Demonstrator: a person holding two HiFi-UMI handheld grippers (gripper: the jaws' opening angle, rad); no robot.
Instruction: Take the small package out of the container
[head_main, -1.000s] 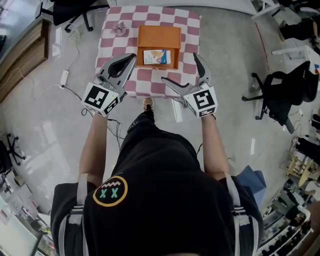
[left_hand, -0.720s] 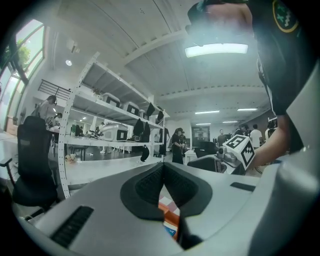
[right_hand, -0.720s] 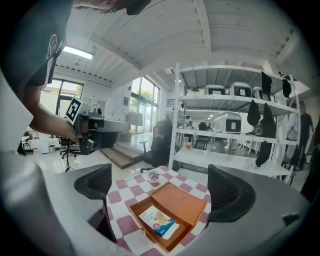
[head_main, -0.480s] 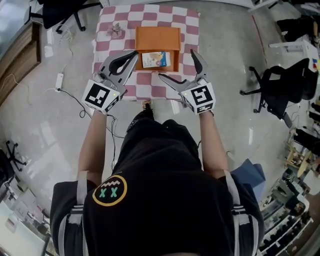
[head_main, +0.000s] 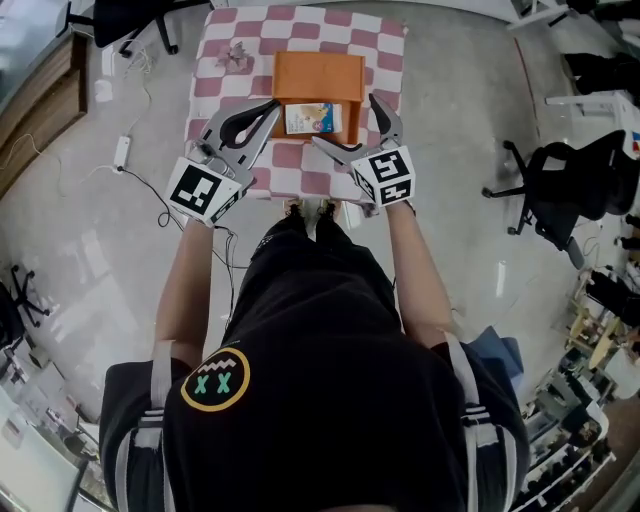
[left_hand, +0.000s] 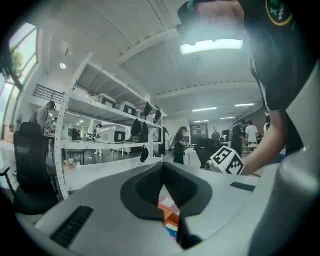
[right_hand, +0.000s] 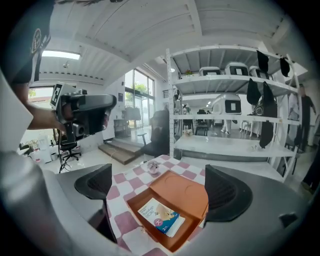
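Small package (head_main: 308, 118) is lying flat in the near part of the orange container (head_main: 318, 75), and nothing is gripping it. It's white and light blue, with print I can't read.

The right hand-held gripper (head_main: 346, 120) has its jaws spread wide and empty. From the head view it hangs at the container's near right corner, with one jaw up along the right side and the other across the front edge. I can't tell if it touches the box. In the right gripper view, the container (right_hand: 186, 190) and the package (right_hand: 161, 216) sit right in the gap between the two black pads (right_hand: 95, 182), a bit beyond them.

The left hand-held gripper (head_main: 271, 104) is closed up, tips pressed together with nothing between them. It points at the container's near left corner from just beside it. The left gripper view agrees: the pads (left_hand: 150, 182) meet at the tip, and only a sliver of checkered cloth and orange peeks through lower down.

The container sits around the middle of the surface (head_main: 225, 95), which is covered in a pink and white checkered cloth. A small crumpled greyish thing (head_main: 237, 57) lies on the cloth toward the far left, apart from the container.

Around the surface there's grey floor (head_main: 100, 260), with a power strip (head_main: 122, 151) off to the left and a black office chair (head_main: 565, 185) to the right.
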